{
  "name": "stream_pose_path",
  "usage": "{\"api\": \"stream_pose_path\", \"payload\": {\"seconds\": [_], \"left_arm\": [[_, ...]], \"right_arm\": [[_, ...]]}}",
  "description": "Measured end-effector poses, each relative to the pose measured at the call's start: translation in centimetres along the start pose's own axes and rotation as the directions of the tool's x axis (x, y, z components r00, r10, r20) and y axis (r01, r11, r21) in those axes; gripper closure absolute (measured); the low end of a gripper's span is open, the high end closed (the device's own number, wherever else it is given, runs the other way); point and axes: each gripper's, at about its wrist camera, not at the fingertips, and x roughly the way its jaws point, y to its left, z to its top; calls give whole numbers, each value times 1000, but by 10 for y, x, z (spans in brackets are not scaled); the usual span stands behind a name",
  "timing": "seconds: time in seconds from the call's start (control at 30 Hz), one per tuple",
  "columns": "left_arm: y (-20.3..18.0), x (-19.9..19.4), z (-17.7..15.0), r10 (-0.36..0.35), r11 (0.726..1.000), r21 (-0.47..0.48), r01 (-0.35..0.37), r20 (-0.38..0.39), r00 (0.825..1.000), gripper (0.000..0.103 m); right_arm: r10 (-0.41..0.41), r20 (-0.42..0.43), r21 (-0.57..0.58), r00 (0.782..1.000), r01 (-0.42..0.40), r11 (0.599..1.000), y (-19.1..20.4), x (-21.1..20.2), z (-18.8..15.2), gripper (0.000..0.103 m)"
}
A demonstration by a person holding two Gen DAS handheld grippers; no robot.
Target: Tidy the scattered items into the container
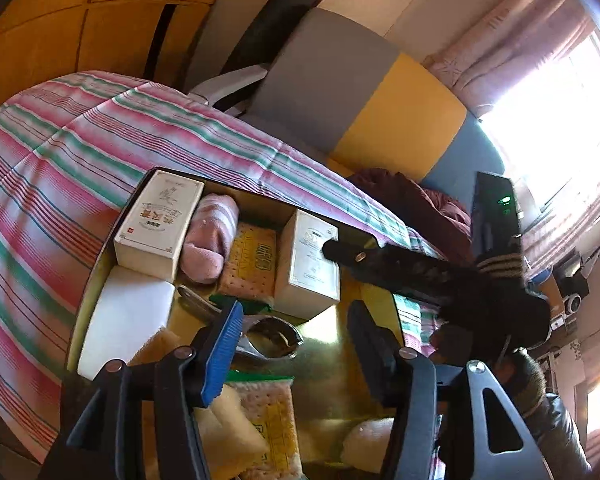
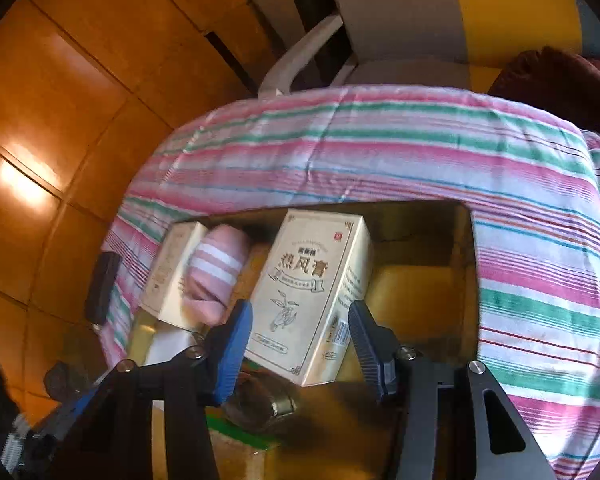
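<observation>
Orange tiled floor (image 2: pixel 52 128), striped bedsheet (image 1: pixel 60 152), grey-yellow chair (image 1: pixel 360 92), pink curtains (image 1: pixel 512 36), window (image 1: pixel 560 120) glaring bright

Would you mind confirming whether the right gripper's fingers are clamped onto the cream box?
No. The right gripper is open, its fingers standing apart on either side of the cream box with gaps visible.
</observation>
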Motion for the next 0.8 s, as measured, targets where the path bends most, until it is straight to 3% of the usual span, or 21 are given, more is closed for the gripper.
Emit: {"api": "stream_pose_path", "payload": {"seconds": [0.13,0.27,0.47,0.8], "left_arm": [[-7,-6,-8,6,999,32,-7,2,1000,48],[-16,-11,-16,-2,998,60,2,0,1000,47],[-33,-13,-27,-26,996,88,28,-19,999,46],[-77,-18,-45,-77,977,195,86,-54,996,45]], "right_arm": [[16,40,23,999,-17,1000,-4,-25,-3,34],[22,81,45,996,-26,999,-13,-54,-17,28],[19,138,89,990,-31,996,-36,-98,-50,27],[-86,177,168,980,56,984,-89,-152,-100,27]]}}
